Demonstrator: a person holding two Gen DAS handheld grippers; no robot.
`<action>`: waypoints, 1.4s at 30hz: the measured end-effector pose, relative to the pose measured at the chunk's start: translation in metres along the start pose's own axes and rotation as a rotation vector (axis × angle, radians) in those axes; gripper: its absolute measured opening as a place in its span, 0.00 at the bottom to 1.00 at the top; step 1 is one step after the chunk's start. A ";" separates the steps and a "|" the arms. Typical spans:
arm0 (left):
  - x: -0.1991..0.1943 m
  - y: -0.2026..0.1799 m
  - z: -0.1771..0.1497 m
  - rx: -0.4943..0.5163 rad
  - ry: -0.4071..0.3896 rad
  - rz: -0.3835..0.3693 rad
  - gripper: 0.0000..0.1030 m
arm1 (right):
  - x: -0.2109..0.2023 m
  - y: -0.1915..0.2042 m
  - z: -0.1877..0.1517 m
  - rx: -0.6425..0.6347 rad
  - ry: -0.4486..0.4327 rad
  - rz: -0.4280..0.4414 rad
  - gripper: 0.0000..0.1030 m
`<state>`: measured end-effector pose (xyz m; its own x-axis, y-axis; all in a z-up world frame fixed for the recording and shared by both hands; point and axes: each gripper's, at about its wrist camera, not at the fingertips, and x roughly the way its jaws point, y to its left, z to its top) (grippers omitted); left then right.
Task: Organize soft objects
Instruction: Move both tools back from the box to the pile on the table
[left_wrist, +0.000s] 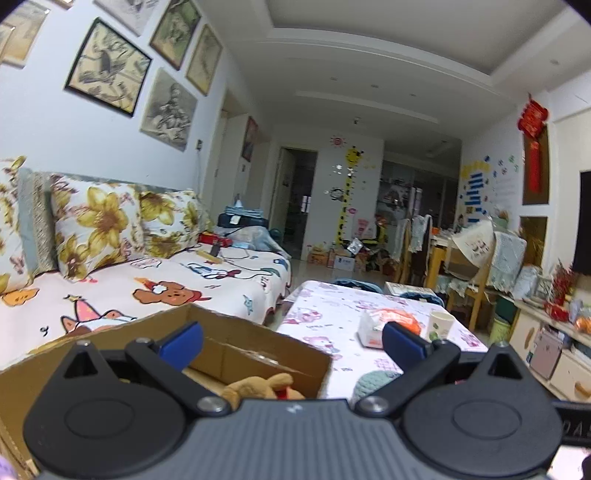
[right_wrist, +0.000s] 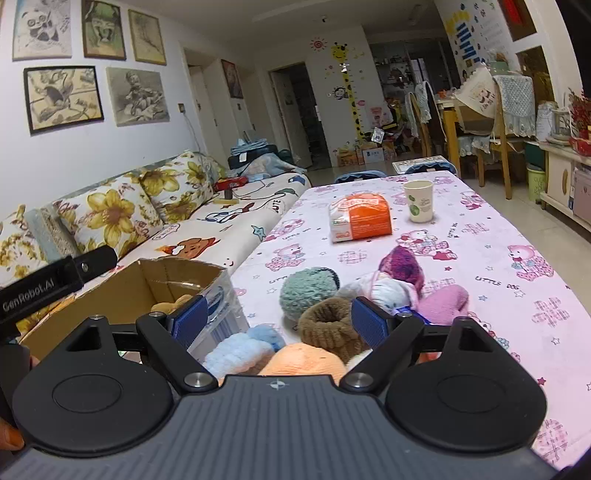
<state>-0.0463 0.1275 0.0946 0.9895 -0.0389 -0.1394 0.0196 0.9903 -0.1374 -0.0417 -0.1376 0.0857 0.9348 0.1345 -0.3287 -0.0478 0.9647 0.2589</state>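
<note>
My left gripper (left_wrist: 291, 343) stands wide open above an open cardboard box (left_wrist: 255, 332), with nothing between its blue pads. A tan plush toy (left_wrist: 258, 384) lies inside the box. Just right of the box a teal yarn ball (left_wrist: 373, 380) rests on the pink tablecloth (left_wrist: 332, 317). My right gripper (right_wrist: 280, 321) is open over a heap of yarn: a brown ring (right_wrist: 328, 325), the teal ball (right_wrist: 308, 291), a light blue skein (right_wrist: 240, 350), an orange one (right_wrist: 303, 363), and purple (right_wrist: 400, 264), white (right_wrist: 384, 291) and pink (right_wrist: 443, 299) ones. The box (right_wrist: 122, 295) stands to its left.
Farther along the table sit an orange-and-white tissue pack (right_wrist: 360, 218) and a paper cup (right_wrist: 418, 201). A clear plastic bin (right_wrist: 221, 314) stands against the box. The sofa (right_wrist: 221, 221) runs along the left. The left gripper's black body (right_wrist: 55, 280) crosses above the box.
</note>
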 end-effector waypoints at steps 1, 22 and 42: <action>0.000 -0.003 -0.001 0.013 0.001 -0.005 0.99 | 0.000 -0.002 0.000 0.005 -0.003 -0.004 1.00; 0.004 -0.052 -0.023 0.177 0.058 -0.100 0.99 | -0.004 -0.022 -0.003 0.103 -0.036 -0.094 1.00; 0.004 -0.104 -0.051 0.315 0.134 -0.230 0.99 | -0.001 -0.047 -0.006 0.203 -0.033 -0.196 1.00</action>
<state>-0.0519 0.0171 0.0580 0.9270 -0.2609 -0.2694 0.3020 0.9453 0.1236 -0.0425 -0.1815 0.0685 0.9302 -0.0612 -0.3619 0.2038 0.9061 0.3707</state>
